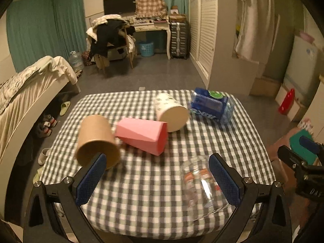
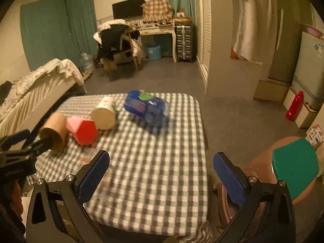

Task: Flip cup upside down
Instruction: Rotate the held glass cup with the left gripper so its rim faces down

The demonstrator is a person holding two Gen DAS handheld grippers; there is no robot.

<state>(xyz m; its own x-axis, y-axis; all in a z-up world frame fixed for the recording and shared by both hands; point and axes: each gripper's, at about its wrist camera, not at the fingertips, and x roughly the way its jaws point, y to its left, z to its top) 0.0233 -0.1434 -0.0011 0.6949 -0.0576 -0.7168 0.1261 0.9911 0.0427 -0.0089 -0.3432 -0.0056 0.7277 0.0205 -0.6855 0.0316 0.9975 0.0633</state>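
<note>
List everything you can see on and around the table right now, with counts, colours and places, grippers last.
Table: 1, grey-and-white checked cloth, centre.
Brown cup: 1, on its side, table's left.
Pink cup: 1, faceted, on its side, beside the brown cup.
White cup: 1, patterned, on its side, behind the pink cup.
Clear glass cup: 1, transparent, near edge, by the left gripper's right finger; blurred.
Blue pack: 1, far right of table.
Stool: 1, green top, right of table.
Bed: 1, cream, left.
Red bottle: 1, floor, far right.
Left gripper: open, empty.
Right gripper: open, empty.
</note>
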